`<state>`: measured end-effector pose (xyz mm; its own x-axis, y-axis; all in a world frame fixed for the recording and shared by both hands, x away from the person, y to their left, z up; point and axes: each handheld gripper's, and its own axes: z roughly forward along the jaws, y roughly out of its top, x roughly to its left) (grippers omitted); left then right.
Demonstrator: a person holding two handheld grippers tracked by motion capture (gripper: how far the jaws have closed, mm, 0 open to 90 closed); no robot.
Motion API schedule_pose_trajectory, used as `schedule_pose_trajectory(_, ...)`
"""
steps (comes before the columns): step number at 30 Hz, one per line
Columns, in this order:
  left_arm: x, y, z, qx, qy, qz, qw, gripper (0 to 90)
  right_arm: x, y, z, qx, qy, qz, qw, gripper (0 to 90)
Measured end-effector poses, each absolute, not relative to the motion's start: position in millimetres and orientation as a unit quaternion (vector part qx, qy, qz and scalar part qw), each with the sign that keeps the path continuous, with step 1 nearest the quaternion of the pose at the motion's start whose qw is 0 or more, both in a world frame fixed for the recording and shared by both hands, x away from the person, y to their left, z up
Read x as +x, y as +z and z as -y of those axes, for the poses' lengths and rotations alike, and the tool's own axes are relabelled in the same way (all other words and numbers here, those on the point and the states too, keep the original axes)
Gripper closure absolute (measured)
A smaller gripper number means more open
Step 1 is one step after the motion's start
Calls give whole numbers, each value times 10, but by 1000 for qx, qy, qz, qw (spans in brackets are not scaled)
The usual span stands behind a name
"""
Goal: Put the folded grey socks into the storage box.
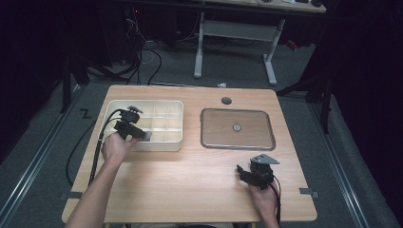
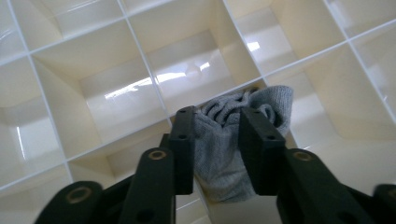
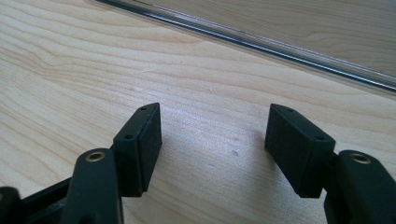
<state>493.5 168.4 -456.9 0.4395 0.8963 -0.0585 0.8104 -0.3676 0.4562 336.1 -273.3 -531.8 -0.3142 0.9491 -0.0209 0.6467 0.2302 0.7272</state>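
Note:
A white compartment box [image 1: 167, 102] stands at the table's left. My left gripper [image 1: 144, 136] reaches into its near row. In the left gripper view a crumpled grey cloth [image 2: 268, 100] lies in one cell of the box's grid [image 2: 140, 63], draped against a divider. The left gripper [image 2: 217, 116] straddles the cloth with its jaws apart, and the pads do not squeeze it. My right gripper [image 1: 243, 170] rests low over the bare wood at the near right. In its own view the right gripper [image 3: 215, 121] stands open with nothing between the jaws.
A clear shallow tray [image 1: 237, 144] lies right of centre with a small round grey piece [image 1: 236, 127] inside; its rim [image 3: 280, 46] runs just beyond the right jaws. A cable hole [image 1: 226, 100] sits near the far edge. Bare wood lies between box and tray.

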Motion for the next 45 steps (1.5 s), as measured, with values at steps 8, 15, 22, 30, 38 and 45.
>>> schedule_pose_trajectory(8,4881,-4458,-1741,805,112,-524,255,538,3362,-5318,2733,534,316,-747,240,367)
schedule_pose_trajectory(15,4810,-4340,-1839,791,118,-529,285,502,3362,-5318,2733,534,316,-747,240,368)
schedule_pose_trajectory(22,4727,-4244,-1932,783,127,-527,307,487,3362,-5318,2732,534,316,-747,240,367)
schedule_pose_trajectory(30,4635,-4220,-2043,772,129,-529,329,467,3362,-5318,2732,534,316,-747,240,367)
schedule_pose_trajectory(38,4522,-4240,-2119,765,128,-527,349,448,3362,-5319,2732,534,315,-747,240,368)
schedule_pose_trajectory(45,4398,-4201,-2156,759,135,-525,361,460,3362,-5319,2732,534,315,-747,240,367)
